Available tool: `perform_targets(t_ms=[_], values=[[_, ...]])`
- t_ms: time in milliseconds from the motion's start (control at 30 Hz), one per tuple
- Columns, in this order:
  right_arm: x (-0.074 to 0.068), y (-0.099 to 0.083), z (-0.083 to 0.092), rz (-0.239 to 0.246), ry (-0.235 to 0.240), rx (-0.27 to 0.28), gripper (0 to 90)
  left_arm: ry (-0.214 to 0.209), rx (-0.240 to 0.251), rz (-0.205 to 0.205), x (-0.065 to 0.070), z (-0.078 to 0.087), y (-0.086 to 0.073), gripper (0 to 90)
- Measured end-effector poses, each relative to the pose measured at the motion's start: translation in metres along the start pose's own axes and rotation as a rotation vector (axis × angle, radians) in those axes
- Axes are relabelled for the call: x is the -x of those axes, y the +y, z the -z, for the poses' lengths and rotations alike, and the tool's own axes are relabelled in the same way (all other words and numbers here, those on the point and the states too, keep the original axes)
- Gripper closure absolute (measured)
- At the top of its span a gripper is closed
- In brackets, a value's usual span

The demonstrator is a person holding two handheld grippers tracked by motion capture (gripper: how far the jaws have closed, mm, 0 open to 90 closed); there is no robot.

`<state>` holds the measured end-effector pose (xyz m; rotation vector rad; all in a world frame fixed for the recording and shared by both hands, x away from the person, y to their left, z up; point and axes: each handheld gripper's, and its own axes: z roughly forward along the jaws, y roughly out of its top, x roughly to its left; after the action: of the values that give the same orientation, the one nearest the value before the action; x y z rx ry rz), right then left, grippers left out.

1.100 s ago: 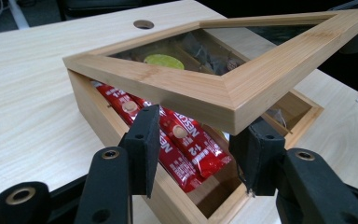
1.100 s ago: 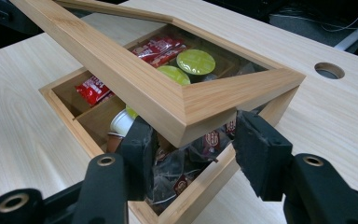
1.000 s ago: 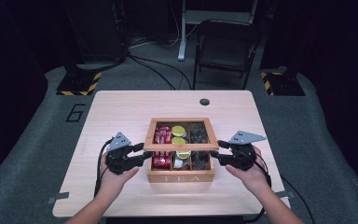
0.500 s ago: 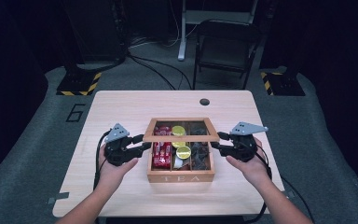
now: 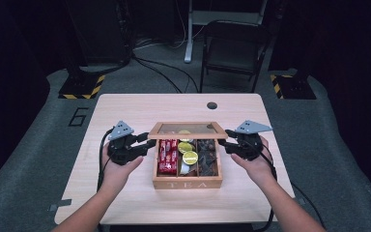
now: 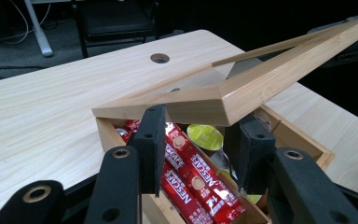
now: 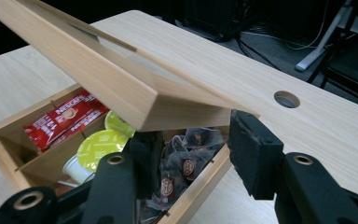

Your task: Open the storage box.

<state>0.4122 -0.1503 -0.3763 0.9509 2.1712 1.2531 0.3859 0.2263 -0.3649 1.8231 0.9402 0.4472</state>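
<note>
Now both grippers, L (image 5: 145, 143) & R (image 5: 223, 134), jaws apart under lid (image 5: 187, 128) corners; lift evenly w/ both, else box (image 5: 187, 183) tips.

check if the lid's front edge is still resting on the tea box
Apart. The left gripper view shows the lid raised clear of the tea box, with red packets visible through the gap.

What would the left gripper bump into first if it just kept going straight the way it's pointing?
Most likely the raised wooden lid: its front corner sits right between the left gripper's fingers. Just below lie the red coffee sticks inside the tea box. Depth is hard to judge.
</note>
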Motion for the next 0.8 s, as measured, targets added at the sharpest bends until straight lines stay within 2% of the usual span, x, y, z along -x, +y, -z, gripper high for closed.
perform_targets(t_ms=[33,100,133,267,400,567,800], values=[[0.0,0.001,-0.001,-0.016,-0.003,-0.001,55.1,0.0,0.0,0.0,0.0,0.0,0.0,59.4],[0.001,0.001,-0.002,-0.005,-0.003,0.0,55.5,0.0,0.0,0.002,-0.001,0.0,0.002,59.6],[0.001,0.002,-0.005,-0.021,-0.014,0.002,55.7,-0.001,0.001,0.008,-0.001,0.0,0.002,59.6],[0.002,0.003,-0.008,-0.013,-0.025,0.007,57.2,-0.001,0.0,0.007,-0.002,0.0,0.004,59.9],[0.003,0.005,-0.01,-0.032,-0.03,0.004,60.2,0.001,-0.002,0.007,-0.002,0.0,0.006,60.3],[0.001,0.006,-0.011,-0.014,-0.05,0.009,60.9,-0.012,0.003,0.013,-0.005,0.001,0.006,61.6],[0.003,0.007,-0.012,-0.014,-0.047,0.016,61.1,0.032,-0.008,-0.006,-0.006,-0.005,0.002,60.7]])
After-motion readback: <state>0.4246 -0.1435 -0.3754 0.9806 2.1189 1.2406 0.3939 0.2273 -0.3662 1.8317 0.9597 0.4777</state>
